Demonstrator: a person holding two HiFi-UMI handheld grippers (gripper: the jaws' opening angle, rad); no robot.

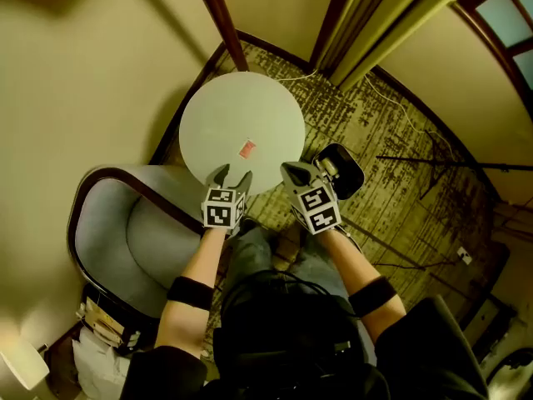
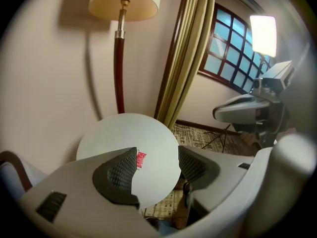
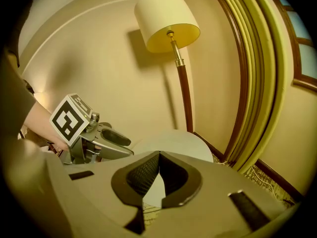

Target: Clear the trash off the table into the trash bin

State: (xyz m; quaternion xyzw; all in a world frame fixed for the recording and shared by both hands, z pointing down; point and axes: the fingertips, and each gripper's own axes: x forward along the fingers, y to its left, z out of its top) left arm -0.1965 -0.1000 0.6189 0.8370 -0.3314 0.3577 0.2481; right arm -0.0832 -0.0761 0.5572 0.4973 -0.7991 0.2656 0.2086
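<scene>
Both grippers are angled downward at the near edge of the round table (image 1: pixel 218 107). Left gripper (image 1: pixel 231 176) jaws apart, nothing between them; right gripper (image 1: pixel 290 171) jaws together. Print on the red wrapper (image 1: pixel 247 148) is illegible.

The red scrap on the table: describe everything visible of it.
The red scrap is small, flat and roughly rectangular, like a wrapper; any print is too small to read. It lies alone on the white round table, close to its middle, slightly toward the person. Only the tabletop touches it; the open left gripper is short of it.
</scene>
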